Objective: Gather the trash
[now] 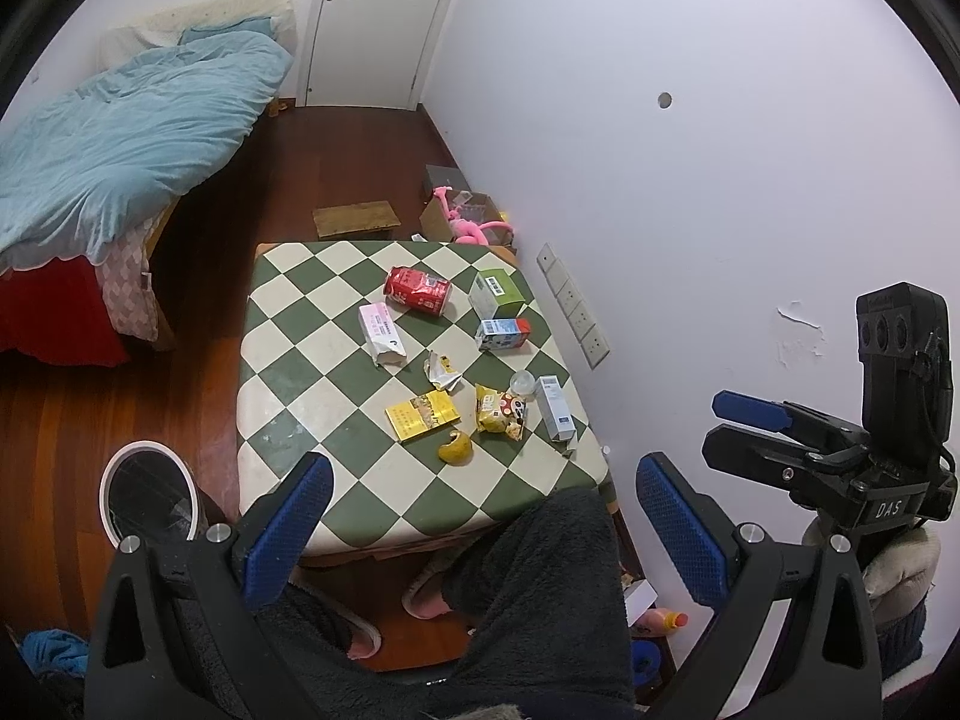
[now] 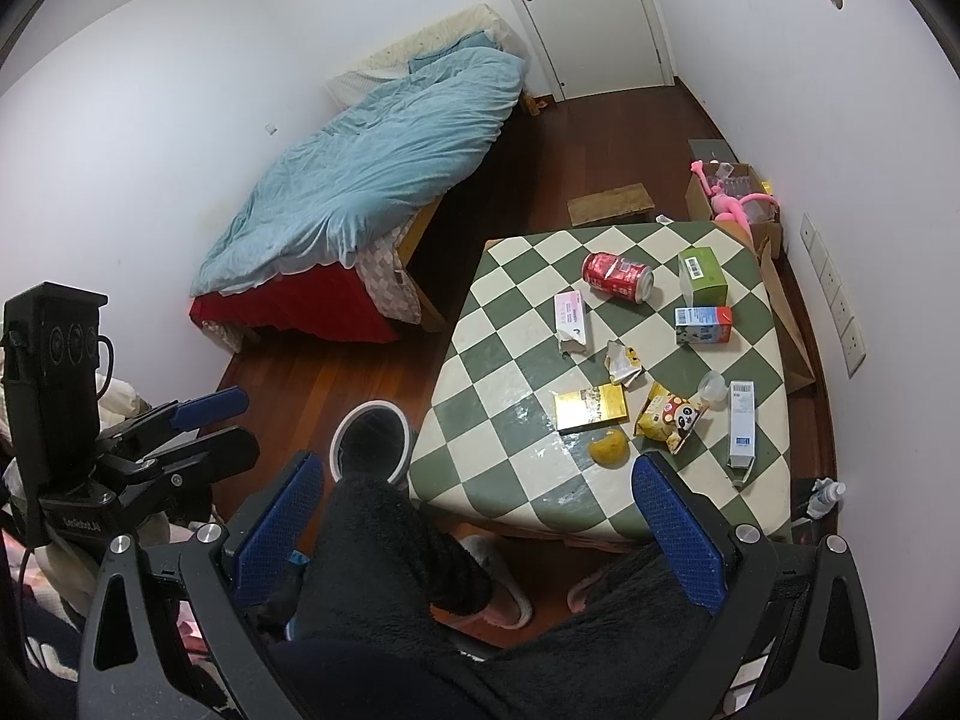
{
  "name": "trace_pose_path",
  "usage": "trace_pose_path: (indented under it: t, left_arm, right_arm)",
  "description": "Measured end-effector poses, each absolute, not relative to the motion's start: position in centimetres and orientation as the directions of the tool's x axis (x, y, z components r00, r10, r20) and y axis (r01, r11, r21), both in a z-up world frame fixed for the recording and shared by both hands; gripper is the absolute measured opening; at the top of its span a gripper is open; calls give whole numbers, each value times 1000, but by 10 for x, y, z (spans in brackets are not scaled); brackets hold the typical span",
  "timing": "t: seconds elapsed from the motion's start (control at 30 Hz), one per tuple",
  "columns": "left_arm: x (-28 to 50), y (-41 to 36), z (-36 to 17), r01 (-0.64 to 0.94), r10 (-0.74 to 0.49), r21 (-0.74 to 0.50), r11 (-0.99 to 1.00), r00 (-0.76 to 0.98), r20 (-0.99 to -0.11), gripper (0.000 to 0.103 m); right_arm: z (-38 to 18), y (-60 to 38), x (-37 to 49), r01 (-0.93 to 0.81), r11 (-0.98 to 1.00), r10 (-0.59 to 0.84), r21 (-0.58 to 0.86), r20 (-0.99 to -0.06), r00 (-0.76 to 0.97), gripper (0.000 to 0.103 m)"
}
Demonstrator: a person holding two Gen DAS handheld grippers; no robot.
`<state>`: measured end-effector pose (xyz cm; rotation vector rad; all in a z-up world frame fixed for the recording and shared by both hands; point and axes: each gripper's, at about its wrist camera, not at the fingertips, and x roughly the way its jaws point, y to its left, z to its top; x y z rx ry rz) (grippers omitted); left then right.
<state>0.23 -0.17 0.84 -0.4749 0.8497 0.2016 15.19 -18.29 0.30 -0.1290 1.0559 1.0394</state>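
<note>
A green-and-white checkered table [image 1: 288, 372] [image 2: 480, 396] holds trash: a red can [image 1: 418, 291] [image 2: 617, 276], a pink box [image 1: 380, 333], a green box [image 1: 495, 293], a small milk carton [image 1: 503, 334], a crumpled wrapper [image 1: 441, 371], a yellow box [image 1: 422, 415] [image 2: 591, 408], a snack bag [image 1: 499, 411] [image 2: 669, 417], a fruit peel [image 1: 455, 448] [image 2: 609, 447] and a tall white box [image 1: 553, 408]. A white-rimmed bin [image 1: 147, 495] [image 2: 371, 441] stands on the floor at the table's left. My left gripper [image 1: 483, 528] and right gripper [image 2: 477, 531] are open, empty, held above the near table edge.
A bed with a blue quilt [image 1: 120, 132] lies to the left. A cardboard box with a pink toy [image 1: 468, 219] sits beyond the table by the wall. The person's legs in dark fleece [image 1: 528, 588] and slippers are below. Bottles [image 1: 660, 621] stand on the floor by the wall.
</note>
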Motion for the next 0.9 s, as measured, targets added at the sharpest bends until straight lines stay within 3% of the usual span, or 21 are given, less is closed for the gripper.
trace_pose_path:
  t: [0.73, 0.9]
  left_arm:
    - [7, -4, 3, -366, -3, -311, 877, 643, -766, 103]
    - [49, 5, -48, -468, 219, -74, 880, 540, -813, 103]
  right_arm:
    - [3, -181, 151, -751, 546, 643, 371, -761, 92, 103]
    - [-8, -178, 163, -699, 614, 617, 366, -775, 137, 103]
